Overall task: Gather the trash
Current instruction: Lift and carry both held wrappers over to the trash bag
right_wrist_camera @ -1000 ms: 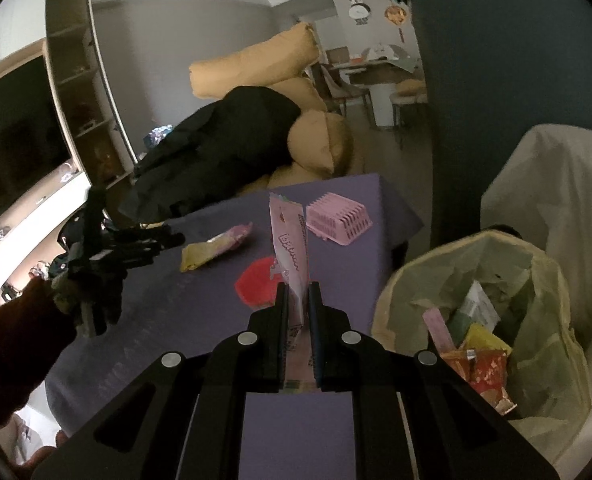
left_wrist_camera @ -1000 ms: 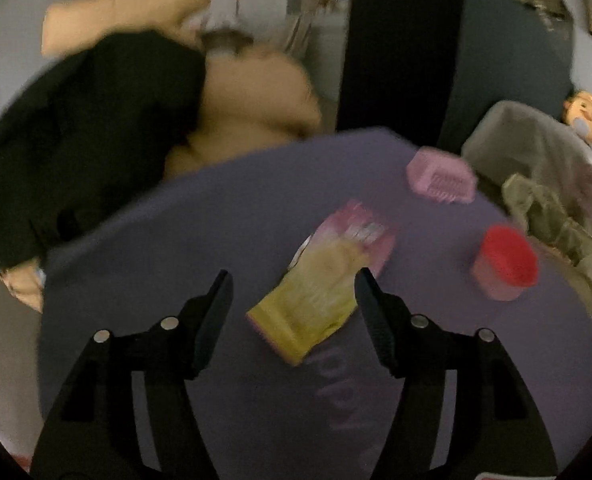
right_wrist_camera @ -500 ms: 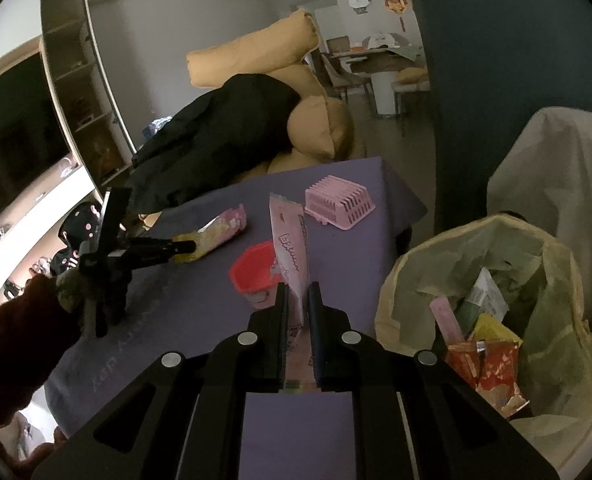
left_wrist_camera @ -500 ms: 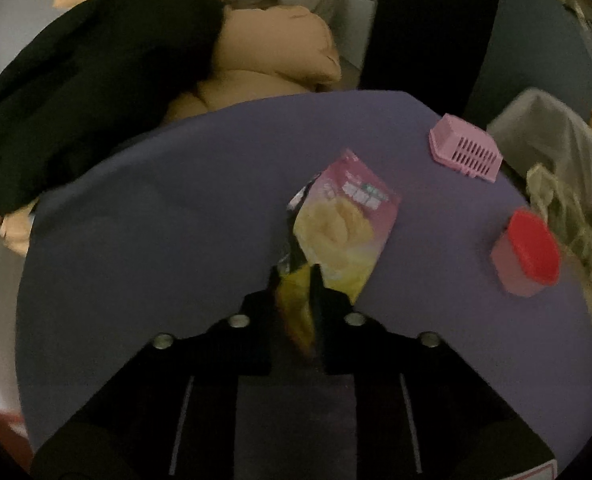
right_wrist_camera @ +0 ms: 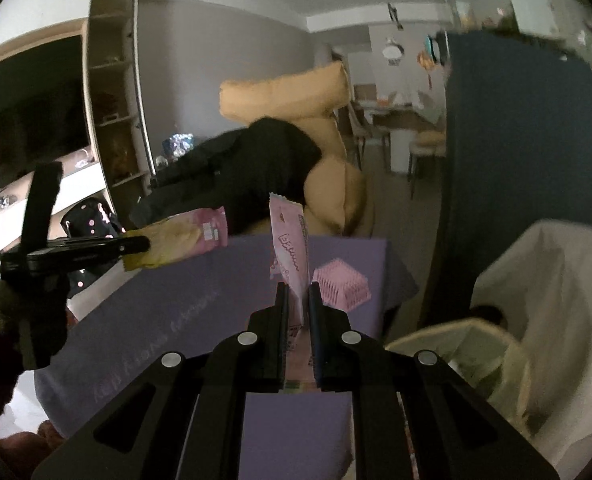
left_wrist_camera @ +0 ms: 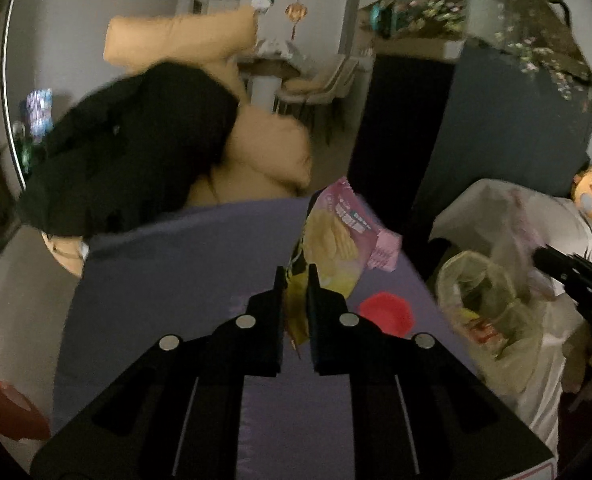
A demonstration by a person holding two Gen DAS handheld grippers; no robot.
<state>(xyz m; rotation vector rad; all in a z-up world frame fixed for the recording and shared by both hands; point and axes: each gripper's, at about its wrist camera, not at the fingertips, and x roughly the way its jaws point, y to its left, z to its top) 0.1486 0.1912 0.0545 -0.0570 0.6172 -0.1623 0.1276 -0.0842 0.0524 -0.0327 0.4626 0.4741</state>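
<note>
The left hand-held gripper (left_wrist_camera: 296, 276) is clenching a yellow-and-pink chip bag (left_wrist_camera: 337, 236), holding it in the air above the purple worktop (left_wrist_camera: 168, 280). The right hand-held gripper (right_wrist_camera: 296, 292) is gripping a pink wrapper (right_wrist_camera: 290, 236) upright, near the trash bag (right_wrist_camera: 491, 356) sitting open beside the worktop's right edge.

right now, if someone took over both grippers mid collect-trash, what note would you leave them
Left gripper: shut on the yellow-and-pink chip packet, lifted clear of the purple table.
Right gripper: shut on the pink wafer wrapper, held upright above the table.
Trash bag: open at the table's right, wrappers already inside.
Left on the table: pink slotted basket and red-lidded container.
Done: both wrappers picked up.
Left to do: drop both into the bag.
</note>
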